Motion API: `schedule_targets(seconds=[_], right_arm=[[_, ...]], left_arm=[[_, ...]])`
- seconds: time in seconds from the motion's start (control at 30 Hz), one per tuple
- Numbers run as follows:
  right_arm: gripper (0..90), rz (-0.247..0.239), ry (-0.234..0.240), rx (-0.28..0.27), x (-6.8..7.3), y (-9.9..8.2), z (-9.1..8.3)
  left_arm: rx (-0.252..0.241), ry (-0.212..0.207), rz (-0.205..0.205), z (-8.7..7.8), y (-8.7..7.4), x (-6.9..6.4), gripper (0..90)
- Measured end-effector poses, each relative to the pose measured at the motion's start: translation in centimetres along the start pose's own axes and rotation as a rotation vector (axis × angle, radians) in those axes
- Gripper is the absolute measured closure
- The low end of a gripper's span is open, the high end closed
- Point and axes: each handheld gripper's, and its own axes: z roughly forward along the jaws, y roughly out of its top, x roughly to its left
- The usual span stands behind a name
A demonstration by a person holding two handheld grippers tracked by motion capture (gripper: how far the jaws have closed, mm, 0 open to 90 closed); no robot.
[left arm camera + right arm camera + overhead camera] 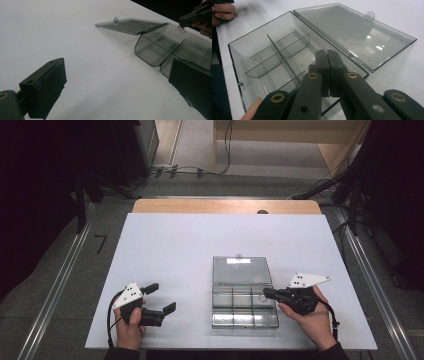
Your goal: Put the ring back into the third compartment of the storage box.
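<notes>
**Open compartment box, right gripper closed at its near-right rim**

The clear smoky-plastic compartment box (244, 306) sits on the white table top (165, 250), right of centre and toward the near edge. Its hinged lid (242, 270) is swung fully back and lies flat on the far side, the small hang tab (369, 15) pointing away. That leaves every compartment open from above, which is probably why the lid is laid flat rather than propped. The internal dividers (278, 53) split the tray into several cells; all of them look empty.

The right gripper (267, 293) comes in from the right, its tip over the right-hand rim of the tray near the hinge line. In the right gripper view its two black jaws are pressed together over the right compartments. Whether something very small is pinched between them I cannot tell: in the left gripper view a pale glint (181, 29) shows just below that tip, but it is too small to name. Holding the tip over an open cell suits dropping in or picking out a small part.

The left gripper (161, 300) rests on the table well to the left of the box, jaws spread wide with nothing between them. It is parked clear of the work, apparently so the right hand has free room, yet it faces the box and could steady it if needed.
</notes>
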Motion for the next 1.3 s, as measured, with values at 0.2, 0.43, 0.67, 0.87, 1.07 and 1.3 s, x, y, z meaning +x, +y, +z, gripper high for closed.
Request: schedule_targets(seconds=[0.2,0.43,0.67,0.87,1.07,1.3], right_arm=[[86.8,-0.006,0.001,0.008,0.1,-0.1,0.4],[86.8,-0.008,0.003,0.022,0.2,-0.2,0.9],[86.8,-0.008,-0.002,0.032,0.2,-0.4,1.2],[86.8,-0.013,-0.004,0.043,0.3,-0.5,1.6],[86.8,-0.015,-0.008,0.056,0.4,-0.6,1.8],[86.8,-0.016,-0.013,0.067,0.4,-0.7,2.1]], left_arm=[[0.0,-0.001,0.0,0.0,0.0,0.0,0.6],[0.002,-0.001,0.003,0.0,0.0,0.0,0.6],[0.004,-0.001,0.004,0.0,0.0,0.0,0.6],[0.006,-0.001,0.008,0.0,0.0,0.0,0.6],[0.007,-0.001,0.009,0.1,0.0,-0.1,0.6],[0.007,-0.001,0.009,0.1,0.0,-0.1,0.6]])
